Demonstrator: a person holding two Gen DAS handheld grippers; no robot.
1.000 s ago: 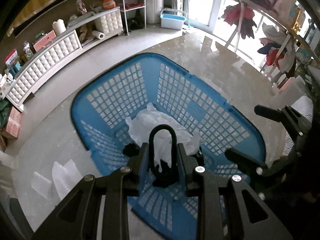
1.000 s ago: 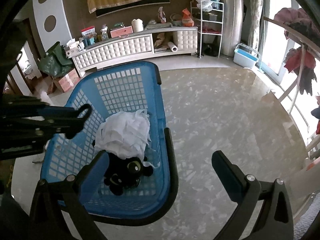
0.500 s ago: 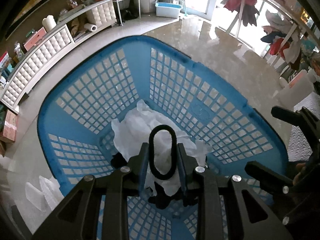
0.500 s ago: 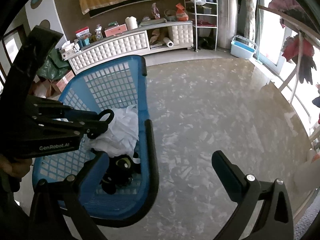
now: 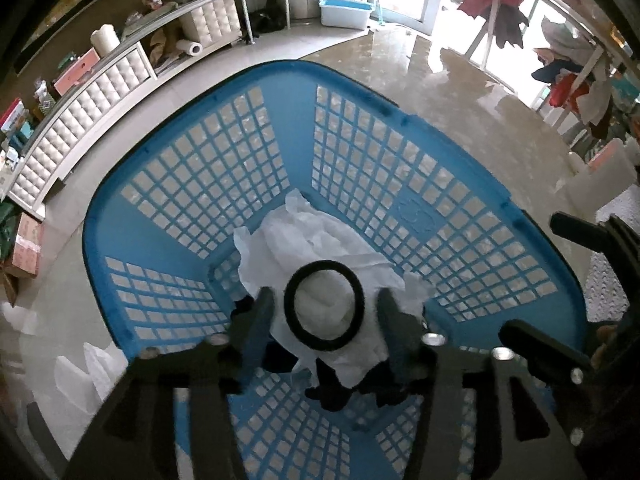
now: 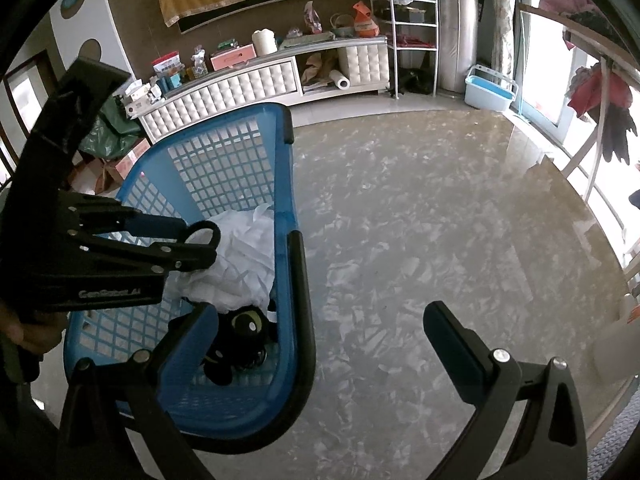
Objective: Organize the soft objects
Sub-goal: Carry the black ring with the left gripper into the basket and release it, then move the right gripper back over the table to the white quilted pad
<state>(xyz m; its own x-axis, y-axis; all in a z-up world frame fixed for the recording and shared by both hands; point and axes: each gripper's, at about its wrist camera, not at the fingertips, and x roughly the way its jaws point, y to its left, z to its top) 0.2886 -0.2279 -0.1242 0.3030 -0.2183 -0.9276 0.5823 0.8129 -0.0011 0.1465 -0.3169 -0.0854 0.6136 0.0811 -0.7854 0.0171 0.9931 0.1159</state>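
A blue laundry basket (image 5: 256, 128) stands on the floor and holds a crumpled white cloth (image 5: 312, 236) with a black plush toy (image 6: 240, 336) beside it. My left gripper (image 5: 326, 312) points down into the basket, and its jaws are opening. A black elastic ring (image 5: 288, 312) sits round between the fingers, over the white cloth, and neither pad presses on it. In the right wrist view the left gripper (image 6: 200, 240) and the ring (image 6: 212, 232) hover above the cloth. My right gripper (image 6: 320, 340) stands open and empty beside the basket's near black rim (image 6: 304, 320).
A white padded cabinet (image 6: 240, 84) with clutter runs along the far wall, by a metal shelf (image 6: 412, 32) and a pale blue tub (image 6: 490, 90). A clothes rack (image 5: 560, 52) stands on the right. White plastic sheets (image 5: 92, 368) lie left of the basket. A hand (image 6: 20, 328) holds the left gripper.
The left gripper sank lower into the basket, then its jaws spread. The black ring, squeezed into a narrow oval before, has sprung round and lies free between the fingers.
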